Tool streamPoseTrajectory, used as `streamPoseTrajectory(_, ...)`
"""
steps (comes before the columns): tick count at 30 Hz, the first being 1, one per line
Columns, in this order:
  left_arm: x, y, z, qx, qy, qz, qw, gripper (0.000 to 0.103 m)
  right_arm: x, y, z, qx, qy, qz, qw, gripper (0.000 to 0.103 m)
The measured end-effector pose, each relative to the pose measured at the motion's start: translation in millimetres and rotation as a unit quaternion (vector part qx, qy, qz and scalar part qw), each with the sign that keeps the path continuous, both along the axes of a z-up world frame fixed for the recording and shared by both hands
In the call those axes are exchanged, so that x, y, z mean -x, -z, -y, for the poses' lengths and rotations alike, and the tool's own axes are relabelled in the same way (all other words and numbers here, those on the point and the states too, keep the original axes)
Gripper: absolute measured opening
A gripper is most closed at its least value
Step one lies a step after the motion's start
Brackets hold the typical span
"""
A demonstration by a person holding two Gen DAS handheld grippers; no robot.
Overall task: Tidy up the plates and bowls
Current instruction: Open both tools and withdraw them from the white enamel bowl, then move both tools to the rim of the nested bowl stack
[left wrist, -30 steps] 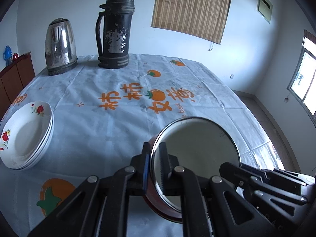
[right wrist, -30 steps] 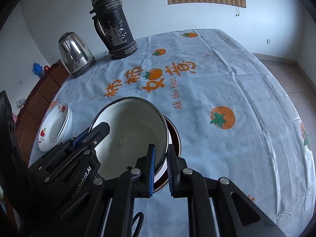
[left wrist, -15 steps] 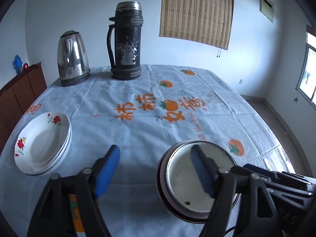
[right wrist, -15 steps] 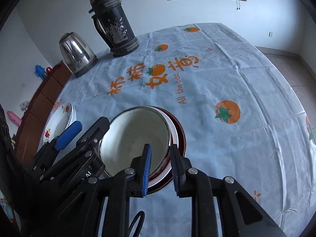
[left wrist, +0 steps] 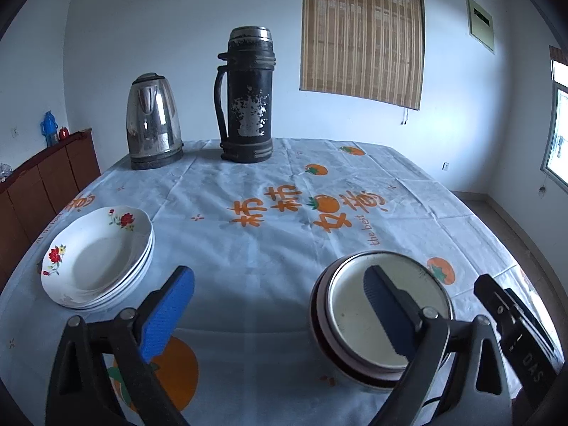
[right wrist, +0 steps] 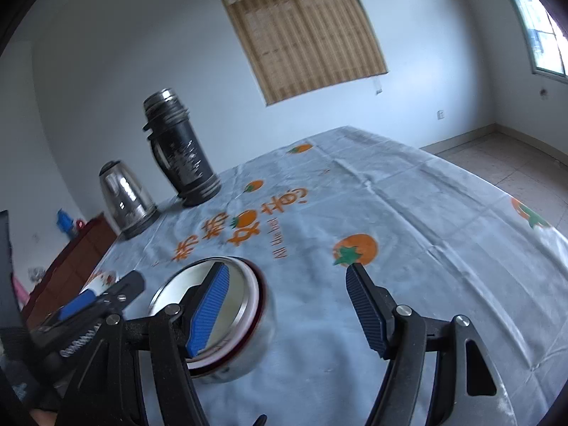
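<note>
A steel-rimmed white bowl point(left wrist: 351, 319) sits nested in a white bowl and a red-rimmed bowl on the tablecloth. My left gripper point(left wrist: 277, 312) hovers just before it, jaws opening wide. Its right finger crosses in front of the bowl, and only cloth lies between the pads. In the right wrist view the bowl stack point(right wrist: 238, 291) lies behind the left finger of my right gripper point(right wrist: 287, 305), whose jaws are opening over bare cloth. A stack of flowered white plates point(left wrist: 96, 259) rests at the left, apart from both grippers.
A steel kettle point(left wrist: 152, 120) and a tall black thermos point(left wrist: 246, 96) stand at the table's far edge. The table point(left wrist: 284, 248) wears a pale cloth printed with orange fruit. A brown cabinet point(left wrist: 42, 184) stands by the left wall, and bare floor lies beyond the table's right edge.
Both grippers have let go of the steel-rimmed bowl's rim and opened. The bowl now rests in the stack. Both hands have drawn back and tilted up; the right one has rolled.
</note>
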State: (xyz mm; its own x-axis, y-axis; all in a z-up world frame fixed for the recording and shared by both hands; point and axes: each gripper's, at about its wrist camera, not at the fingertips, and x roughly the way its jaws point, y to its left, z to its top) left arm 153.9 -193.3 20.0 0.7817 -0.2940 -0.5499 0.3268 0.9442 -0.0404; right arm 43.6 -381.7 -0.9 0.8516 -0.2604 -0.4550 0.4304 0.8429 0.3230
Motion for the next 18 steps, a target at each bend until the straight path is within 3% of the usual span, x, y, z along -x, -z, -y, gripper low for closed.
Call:
streamPoseTrajectory(6,4.3,4.2,-9.2,0.002,-0.011,0.012,0.9999,0.098,6.1,5.8,16.5,-0.028,0.030,0.002,0.999,0.070)
streamPoseTrajectory(18,11.3,6.9,-12.7,0.002,-0.006,0.026,0.9996,0.098,19.7,-7.9,-14.2,0.064,0.042,0.026,0.997,0.071)
